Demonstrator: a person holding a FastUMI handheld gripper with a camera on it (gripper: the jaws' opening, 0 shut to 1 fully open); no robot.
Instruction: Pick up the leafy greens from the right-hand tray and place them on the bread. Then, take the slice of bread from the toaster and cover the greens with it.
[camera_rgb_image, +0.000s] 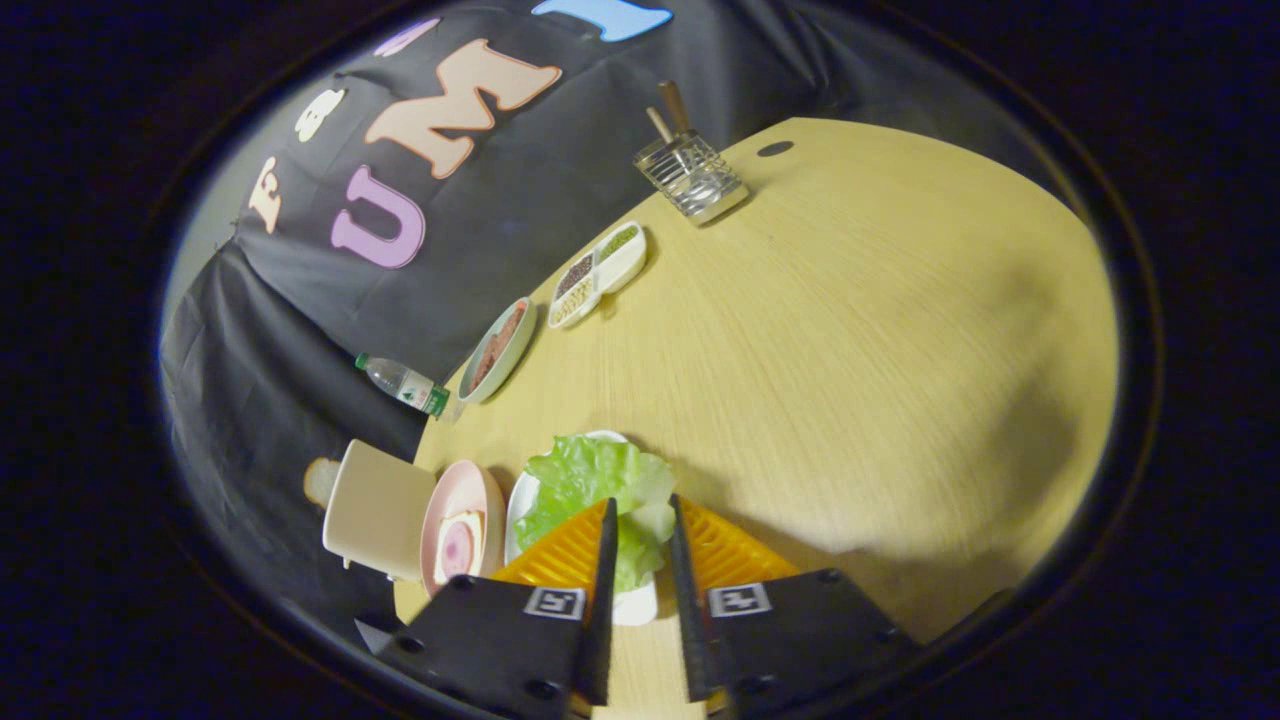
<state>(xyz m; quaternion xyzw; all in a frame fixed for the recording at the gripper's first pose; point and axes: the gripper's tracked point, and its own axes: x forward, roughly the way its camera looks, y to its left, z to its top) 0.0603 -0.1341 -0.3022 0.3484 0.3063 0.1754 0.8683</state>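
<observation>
Hovering tilted over the wooden table | gripper fingers parted, narrow gap, clamping nothing | leafy greens lying on white tray between and just ahead of fingertips | pink plate with bread beside left finger | toaster with bread slice beyond plate | bottle label unreadable

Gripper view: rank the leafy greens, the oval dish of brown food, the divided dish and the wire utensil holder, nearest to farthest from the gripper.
1. Leafy greens, between the fingers of the gripper, which are slightly apart.
2. Oval dish, beyond, toward the wall.
3. Divided dish, farther along the wall.
4. Wire utensil holder, at the far table edge.
</observation>
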